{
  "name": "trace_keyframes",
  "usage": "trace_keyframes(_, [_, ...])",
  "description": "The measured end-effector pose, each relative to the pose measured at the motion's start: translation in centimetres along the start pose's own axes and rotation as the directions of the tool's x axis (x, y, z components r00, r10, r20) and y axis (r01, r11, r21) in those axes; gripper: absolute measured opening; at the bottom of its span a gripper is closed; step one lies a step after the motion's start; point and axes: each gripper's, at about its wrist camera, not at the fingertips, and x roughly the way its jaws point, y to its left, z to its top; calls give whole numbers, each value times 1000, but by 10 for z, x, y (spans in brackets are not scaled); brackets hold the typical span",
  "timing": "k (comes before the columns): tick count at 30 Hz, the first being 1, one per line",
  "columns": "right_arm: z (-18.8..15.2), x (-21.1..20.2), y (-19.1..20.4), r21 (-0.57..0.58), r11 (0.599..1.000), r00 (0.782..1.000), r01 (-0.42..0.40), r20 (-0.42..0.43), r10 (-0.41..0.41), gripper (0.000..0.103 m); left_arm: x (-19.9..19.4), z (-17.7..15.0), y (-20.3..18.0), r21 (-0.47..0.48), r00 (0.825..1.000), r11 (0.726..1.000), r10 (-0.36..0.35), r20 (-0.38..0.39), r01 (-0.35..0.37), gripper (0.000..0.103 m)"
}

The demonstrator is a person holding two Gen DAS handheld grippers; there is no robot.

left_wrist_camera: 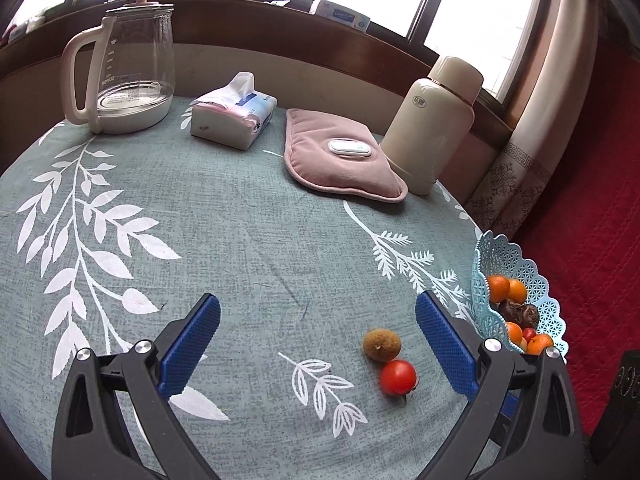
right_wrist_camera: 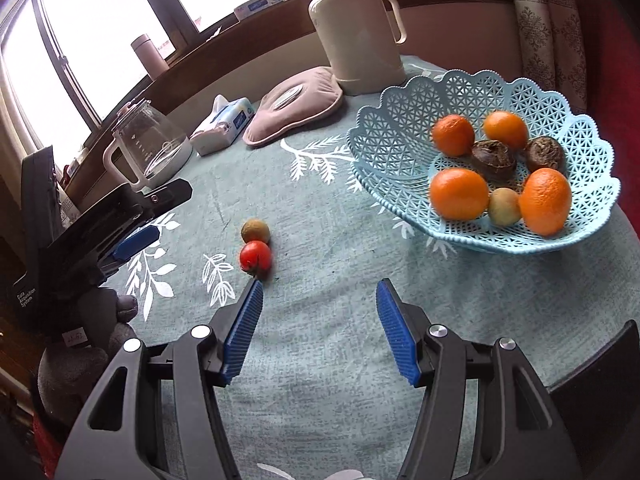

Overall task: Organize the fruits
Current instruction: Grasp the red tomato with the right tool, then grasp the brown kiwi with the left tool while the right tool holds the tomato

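A red tomato (left_wrist_camera: 397, 377) and a small brown-green fruit (left_wrist_camera: 381, 344) lie touching on the tablecloth; both also show in the right wrist view, the tomato (right_wrist_camera: 255, 256) in front of the brown-green fruit (right_wrist_camera: 255, 230). My left gripper (left_wrist_camera: 318, 312) is open and empty, the two fruits between its fingers toward the right one. A light blue lattice basket (right_wrist_camera: 396, 128) holds several oranges (right_wrist_camera: 459, 193), two dark wrinkled fruits (right_wrist_camera: 493, 159) and a small yellowish one. My right gripper (right_wrist_camera: 319, 294) is open and empty, just right of the tomato. The left gripper (right_wrist_camera: 136, 240) shows in the right view.
At the back of the table stand a glass kettle (left_wrist_camera: 124, 68), a tissue pack (left_wrist_camera: 234, 114), a pink heating pad (left_wrist_camera: 340, 152) and a cream thermos (left_wrist_camera: 434, 120). The basket (left_wrist_camera: 486, 268) sits at the table's right edge, beside a red surface (left_wrist_camera: 580, 220).
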Motion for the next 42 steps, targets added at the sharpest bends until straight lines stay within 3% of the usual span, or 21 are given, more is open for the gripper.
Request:
trace_keyframes(6, [7,21,27,-73,997,999,-10,-33,7,61,0,0,15,-35,1000,999,12,13,-11,97])
trace_keyframes(14, [15,51,50,-130,991,997,-12,-82,1,57,3,-5,17,-13,999,999,33,16,-33,97])
trace_keyframes(26, [21,79,65,-213,976,992,38,-114,-63,36,0,-4,31,-73,999,997,29,20,-27,97])
trace_keyframes(30, [19,80,68,-244,967,990,69,-99,-96,26,3,-4,29,-67,1000,998,22,14,-21,97])
trace_keyframes(37, [17,67,55,-193,979,993,59,-92,-78,26,6,-7,23,-44,1000,999,12,9,-12,97])
trace_keyframes(42, [12,48,44,-165,984,994,70,-68,-82,26,9,-12,7,24,1000,1000,6,6,-6,93])
